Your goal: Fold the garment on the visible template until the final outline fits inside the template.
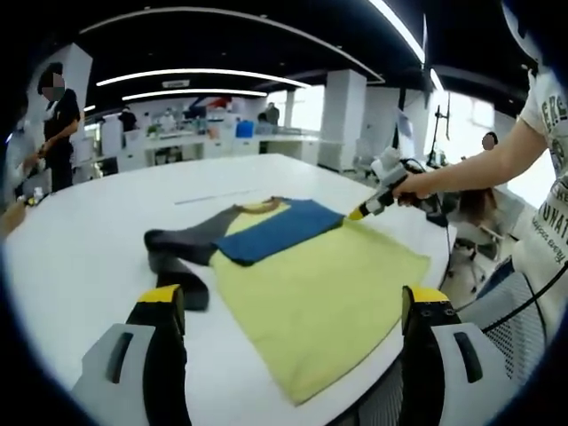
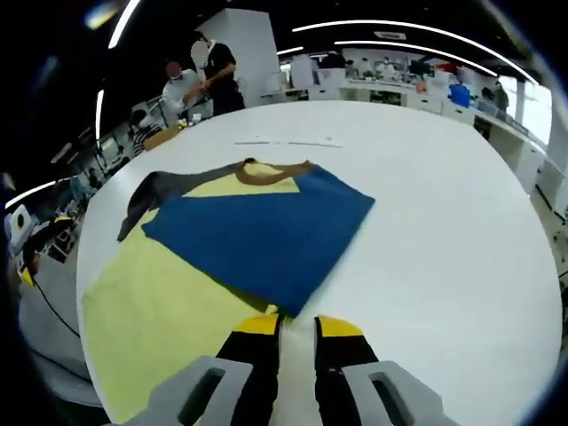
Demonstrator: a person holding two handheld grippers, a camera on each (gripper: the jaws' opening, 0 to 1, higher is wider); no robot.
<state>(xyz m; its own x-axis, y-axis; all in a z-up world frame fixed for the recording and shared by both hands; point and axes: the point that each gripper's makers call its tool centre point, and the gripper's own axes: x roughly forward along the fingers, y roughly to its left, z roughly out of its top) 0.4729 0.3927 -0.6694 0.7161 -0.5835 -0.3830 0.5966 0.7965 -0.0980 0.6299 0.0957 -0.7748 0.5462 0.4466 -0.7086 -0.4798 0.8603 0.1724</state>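
Lying flat on the white table (image 1: 80,257), the yellow garment (image 1: 319,293) had its blue sleeve (image 2: 266,235) folded across the chest. The right gripper (image 2: 297,327) pinched the blue sleeve's edge, jaws nearly closed. The left gripper (image 1: 293,306) hovered with jaws wide.
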